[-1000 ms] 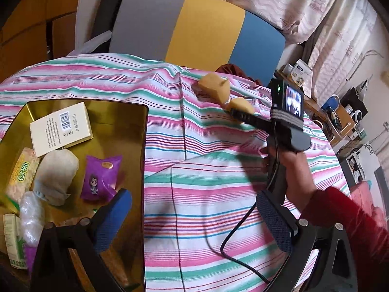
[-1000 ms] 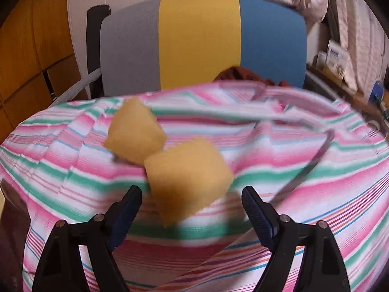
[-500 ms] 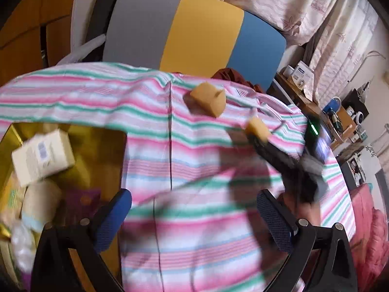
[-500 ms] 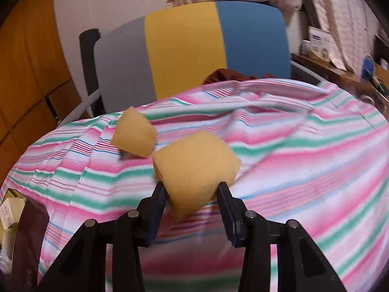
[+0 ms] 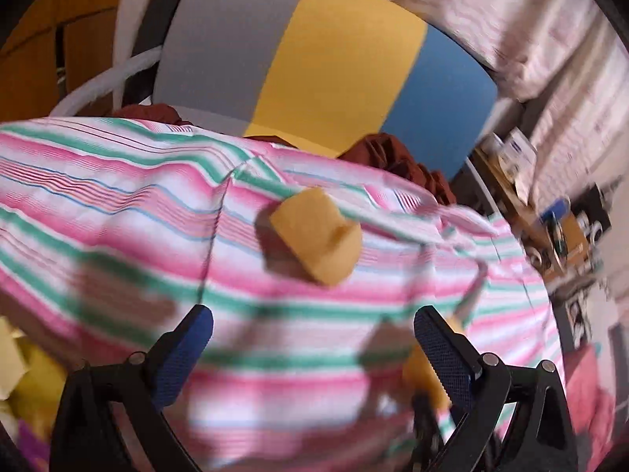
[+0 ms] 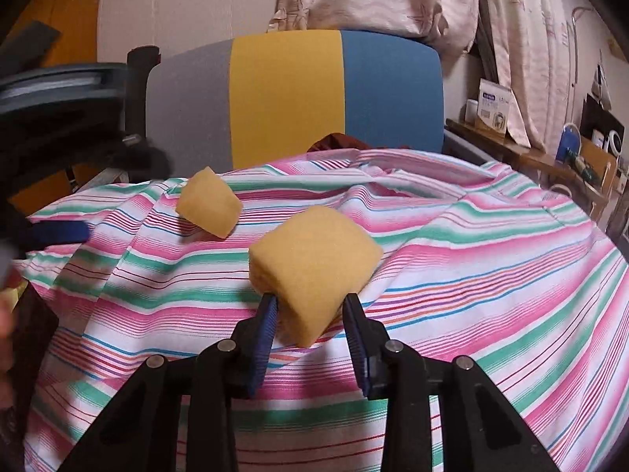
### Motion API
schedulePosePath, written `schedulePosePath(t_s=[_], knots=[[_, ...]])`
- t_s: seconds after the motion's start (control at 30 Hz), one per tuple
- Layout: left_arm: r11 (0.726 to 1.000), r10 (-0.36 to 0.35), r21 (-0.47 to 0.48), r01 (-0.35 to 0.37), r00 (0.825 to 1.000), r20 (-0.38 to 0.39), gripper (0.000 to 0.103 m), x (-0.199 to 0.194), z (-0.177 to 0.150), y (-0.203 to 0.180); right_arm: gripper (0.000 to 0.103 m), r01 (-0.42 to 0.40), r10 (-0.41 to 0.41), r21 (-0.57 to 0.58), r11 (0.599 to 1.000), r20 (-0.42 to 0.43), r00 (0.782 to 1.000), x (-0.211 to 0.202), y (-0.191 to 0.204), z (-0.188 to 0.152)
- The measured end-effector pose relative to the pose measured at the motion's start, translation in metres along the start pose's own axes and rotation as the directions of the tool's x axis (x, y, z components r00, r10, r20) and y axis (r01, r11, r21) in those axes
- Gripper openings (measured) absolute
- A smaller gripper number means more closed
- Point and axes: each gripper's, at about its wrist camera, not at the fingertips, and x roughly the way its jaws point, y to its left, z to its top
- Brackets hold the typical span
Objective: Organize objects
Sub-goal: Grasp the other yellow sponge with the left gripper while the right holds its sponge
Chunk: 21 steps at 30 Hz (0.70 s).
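Two yellow sponge blocks are in view. My right gripper (image 6: 312,322) is shut on one sponge block (image 6: 314,263) and holds it above the striped tablecloth (image 6: 471,244). The other sponge block (image 6: 210,207) lies on the cloth to the far left of it; in the left wrist view it (image 5: 318,230) lies ahead of my left gripper (image 5: 312,342), which is open and empty. The held sponge (image 5: 422,373) shows blurred beside the left gripper's right finger (image 5: 442,350).
A chair back (image 6: 295,98) in grey, yellow and blue stands behind the table. A dark red cloth (image 5: 397,157) lies at the table's far edge. A cluttered side shelf (image 6: 550,153) is at the right. Items in a gold tray (image 5: 15,358) show at the lower left.
My right gripper has shut on the nearer sponge block and lifted it off the cloth. My left gripper has swung away from the tray toward the other sponge block.
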Motion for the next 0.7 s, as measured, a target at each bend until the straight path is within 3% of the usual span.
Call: schedulePosePath(t_s=[0.13,0.3,0.4,0.47,0.53,0.6,0.63,0.7], knots=[[0.996,-0.022,-0.084,0.020,0.999,-0.023,0.103,0.034,0.014,0.001,0.034,-0.007,0.008,0.020,1.000,-0.017,1.000,0.004,-0.004,-0.002],[0.992,-0.001,-0.129,0.002,1.000,0.014,0.103,0.054,0.027,0.005,0.034,-0.008,0.009,0.023,1.000,-0.024,1.000,0.007,-0.005,-0.004],[0.988,0.000,-0.152,-0.005,1.000,-0.027,0.100,0.070,0.030,0.010,0.034,-0.005,0.005,0.026,1.000,-0.028,1.000,0.008,-0.006,-0.005],[0.990,0.008,-0.140,-0.019,0.997,-0.073,0.087,0.083,0.029,0.013,0.034,-0.002,0.003,0.025,1.000,-0.031,1.000,0.009,-0.005,-0.004],[0.992,-0.032,-0.123,0.022,0.997,-0.074,0.080,0.087,0.024,0.014,0.034,0.002,-0.001,0.022,1.000,-0.031,1.000,0.010,-0.005,-0.005],[0.994,-0.060,-0.088,0.056,0.997,-0.039,0.055,0.082,0.021,0.011,0.034,0.008,-0.008,0.017,1.000,-0.033,0.999,0.011,-0.003,-0.005],[0.996,-0.074,-0.054,0.072,0.997,-0.031,0.049,0.079,0.020,0.006,0.034,0.011,-0.011,0.013,1.000,-0.035,0.999,0.011,-0.003,-0.006],[0.998,-0.048,0.032,0.049,0.999,-0.020,0.048,0.071,0.017,-0.006,0.034,0.018,-0.018,0.006,1.000,-0.033,0.999,0.011,-0.002,-0.005]])
